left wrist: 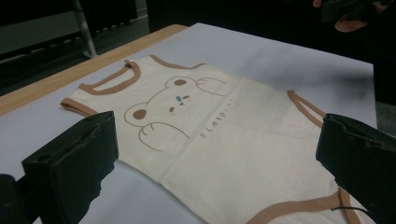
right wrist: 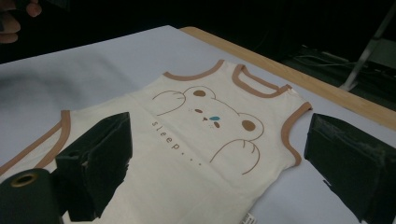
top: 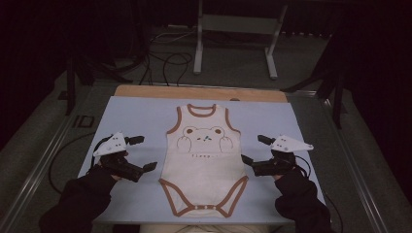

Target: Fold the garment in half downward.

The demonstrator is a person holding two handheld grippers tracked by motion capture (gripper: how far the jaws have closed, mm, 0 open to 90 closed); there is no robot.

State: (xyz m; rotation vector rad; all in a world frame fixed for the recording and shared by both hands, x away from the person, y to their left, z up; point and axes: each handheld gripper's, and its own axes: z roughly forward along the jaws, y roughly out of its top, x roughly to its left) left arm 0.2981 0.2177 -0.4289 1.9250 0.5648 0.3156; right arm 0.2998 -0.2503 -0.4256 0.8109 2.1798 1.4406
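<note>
High view | bodysuit [top: 206,153] lying flat on tabletop [top: 136,114], long axis running away from person | left tool [top: 143,153] and right tool [top: 252,149] flanking it, equally near, both gaping empty

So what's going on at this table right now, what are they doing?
A person in dark sleeves holds a two-jaw tool in each hand over a pale blue table cover. Between them a cream sleeveless baby bodysuit with brown trim and a bear print lies flat, face up, neck away from the person. The left claw and the right claw are both open, one at each side of the garment. Neither grips the cloth yet.
</note>
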